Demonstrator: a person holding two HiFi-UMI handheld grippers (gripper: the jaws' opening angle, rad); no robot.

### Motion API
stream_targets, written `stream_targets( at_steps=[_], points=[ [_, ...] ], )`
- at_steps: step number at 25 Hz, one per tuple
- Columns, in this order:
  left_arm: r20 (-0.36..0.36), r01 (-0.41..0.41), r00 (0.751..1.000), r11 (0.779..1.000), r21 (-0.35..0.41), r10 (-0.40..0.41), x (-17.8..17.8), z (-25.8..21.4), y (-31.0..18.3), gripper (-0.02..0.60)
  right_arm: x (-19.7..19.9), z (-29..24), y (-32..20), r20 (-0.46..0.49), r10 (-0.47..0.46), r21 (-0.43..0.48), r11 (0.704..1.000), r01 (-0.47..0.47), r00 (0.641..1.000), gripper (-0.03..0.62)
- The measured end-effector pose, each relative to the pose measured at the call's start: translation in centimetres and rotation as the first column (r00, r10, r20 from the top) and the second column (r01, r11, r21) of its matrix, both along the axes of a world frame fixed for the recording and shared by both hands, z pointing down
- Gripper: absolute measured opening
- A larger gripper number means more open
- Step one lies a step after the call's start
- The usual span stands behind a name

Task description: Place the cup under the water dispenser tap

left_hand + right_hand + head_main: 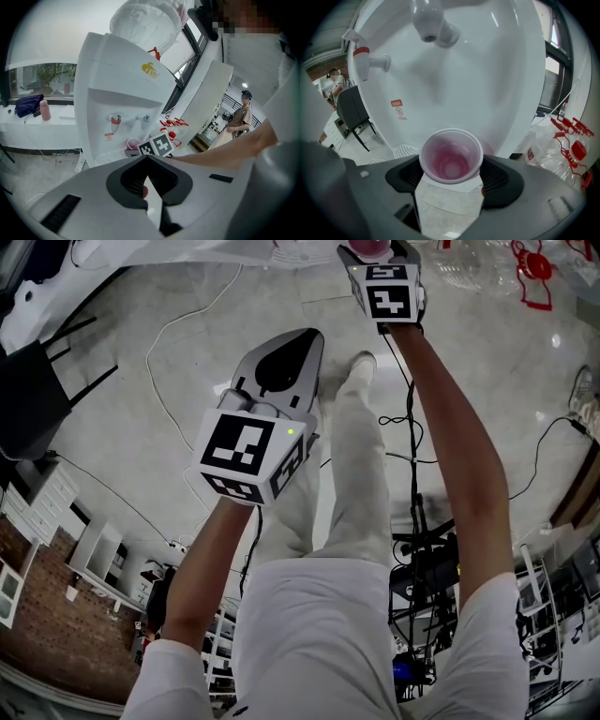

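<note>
A translucent pink cup (451, 155) sits upright between the jaws of my right gripper (450, 171), which is shut on it. The cup hangs in the recess of the white water dispenser (487, 84), below and slightly in front of the white tap (436, 29). The red tap (365, 57) is off to the left. In the left gripper view the cup (133, 142) is just above the dispenser's drip tray (110, 154). In the head view the cup (373, 246) shows at the top edge. My left gripper (298, 337) hangs back over the floor, shut and empty.
An upturned water bottle (145, 23) tops the dispenser. Clear jugs with red handles (565, 150) lie right of it. A cable (169, 334) trails across the floor. A black chair (352, 112) stands to the left. A person (236, 124) stands further back.
</note>
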State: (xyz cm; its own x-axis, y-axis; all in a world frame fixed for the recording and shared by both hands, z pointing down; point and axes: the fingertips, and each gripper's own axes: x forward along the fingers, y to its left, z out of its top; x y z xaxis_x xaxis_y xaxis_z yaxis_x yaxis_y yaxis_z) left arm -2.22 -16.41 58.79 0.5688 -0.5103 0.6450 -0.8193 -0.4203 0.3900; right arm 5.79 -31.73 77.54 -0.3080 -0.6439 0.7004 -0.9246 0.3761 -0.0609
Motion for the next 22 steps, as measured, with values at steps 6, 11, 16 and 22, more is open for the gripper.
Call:
stream_targets(
  at_steps=[6, 11, 16, 22],
  points=[
    [0.004, -0.004, 1.0, 1.0, -0.01, 0.004, 0.0, 0.0, 1.0, 0.0, 0.3, -1.0, 0.1, 0.004, 0.006, 0.007, 1.0, -0.006, 1.0, 0.383],
    [0.014, -0.024, 1.0, 1.0, -0.004, 0.024, 0.2, -0.8, 1.7, 0.0, 0.5, -2.5, 0.7, -0.002, -0.011, 0.01, 1.0, 0.011, 1.0, 0.394],
    [0.023, -0.028, 0.999, 1.0, 0.008, 0.028, -0.4, -2.0, 1.7, -0.001, 0.8, -5.2, 0.9, 0.006, -0.01, 0.034, 0.999, 0.01, 1.0, 0.394],
    [0.018, -0.025, 1.0, 0.999, 0.022, 0.025, -0.5, -4.1, 2.0, -0.001, 0.9, -9.1, 2.3, 0.011, -0.024, 0.062, 0.998, 0.024, 1.0, 0.36]
  ],
)
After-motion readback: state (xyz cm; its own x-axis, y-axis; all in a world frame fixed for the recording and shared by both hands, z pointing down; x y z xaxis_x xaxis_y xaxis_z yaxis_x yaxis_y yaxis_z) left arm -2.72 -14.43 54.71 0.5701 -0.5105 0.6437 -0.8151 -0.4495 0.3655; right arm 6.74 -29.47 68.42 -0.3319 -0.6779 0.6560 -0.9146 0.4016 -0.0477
